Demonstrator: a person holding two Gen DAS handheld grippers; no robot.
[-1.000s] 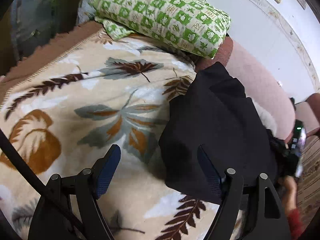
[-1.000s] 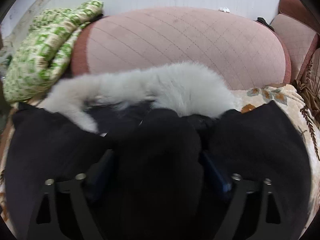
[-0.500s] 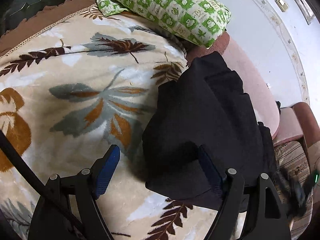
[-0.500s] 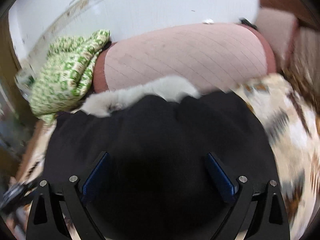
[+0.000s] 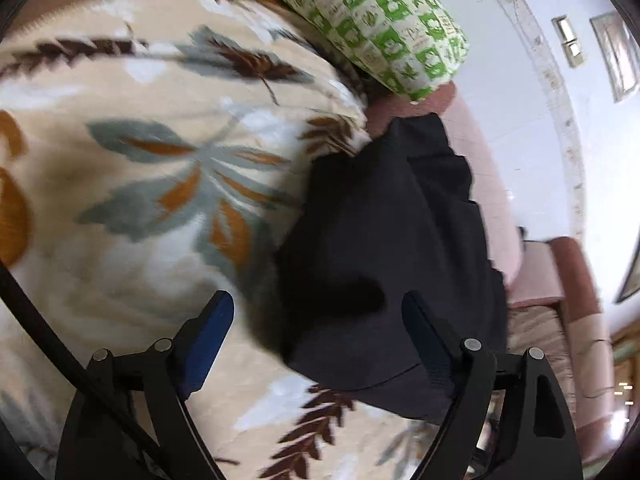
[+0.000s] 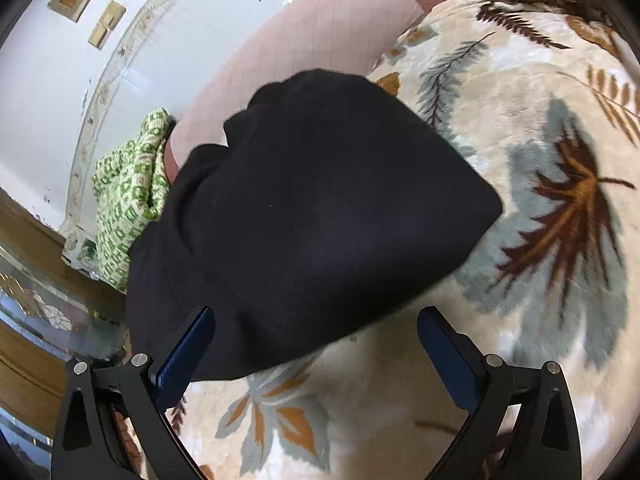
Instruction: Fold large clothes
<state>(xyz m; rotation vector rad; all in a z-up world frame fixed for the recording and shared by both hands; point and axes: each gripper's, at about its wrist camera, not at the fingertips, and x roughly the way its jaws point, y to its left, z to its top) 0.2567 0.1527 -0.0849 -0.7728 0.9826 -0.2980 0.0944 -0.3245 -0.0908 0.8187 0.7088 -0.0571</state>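
A black garment (image 5: 384, 248) lies folded in a compact bundle on a cream blanket with leaf print (image 5: 132, 184), its far end against the pink bed headboard (image 5: 480, 168). It also shows in the right wrist view (image 6: 312, 216). My left gripper (image 5: 318, 320) is open and empty, hovering over the garment's near edge. My right gripper (image 6: 316, 340) is open and empty, just above the garment's near edge and the blanket (image 6: 540, 200). No white fur trim shows now.
A green and white checked pillow (image 5: 360, 20) lies at the head of the bed, also in the right wrist view (image 6: 128, 200). The pink headboard (image 6: 304, 52) and white wall (image 6: 120, 40) stand behind. A pink armchair (image 5: 552, 272) is at the right.
My right gripper has let go of the garment and pulled back and swung round; the white fur trim is now hidden inside the fold. My left gripper has drifted closer over the garment.
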